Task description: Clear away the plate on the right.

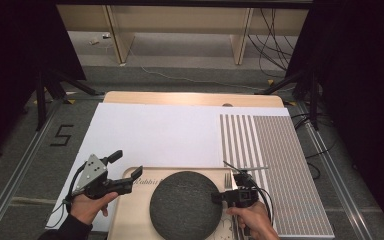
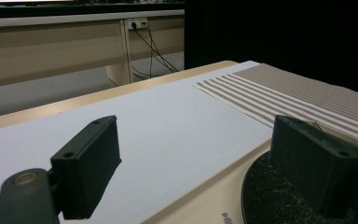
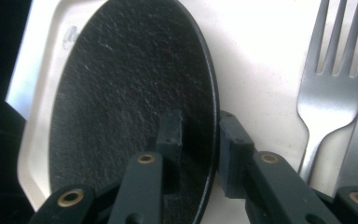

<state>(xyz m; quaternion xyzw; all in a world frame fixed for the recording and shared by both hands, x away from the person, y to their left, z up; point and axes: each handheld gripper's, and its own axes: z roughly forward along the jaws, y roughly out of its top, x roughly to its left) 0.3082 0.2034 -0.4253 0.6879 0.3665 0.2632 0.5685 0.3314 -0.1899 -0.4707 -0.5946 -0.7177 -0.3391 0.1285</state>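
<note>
The right gripper view shows the right gripper (image 3: 200,140) with its jaws pinching the rim of the dark plate (image 3: 130,93), one jaw on top and one outside. The plate lies on a pale tray (image 1: 130,210), beside a fork (image 3: 328,93). The left gripper (image 1: 125,170) hangs spread wide near the tray's corner. Next, the plate probably needs a gentle, level lift.
</note>
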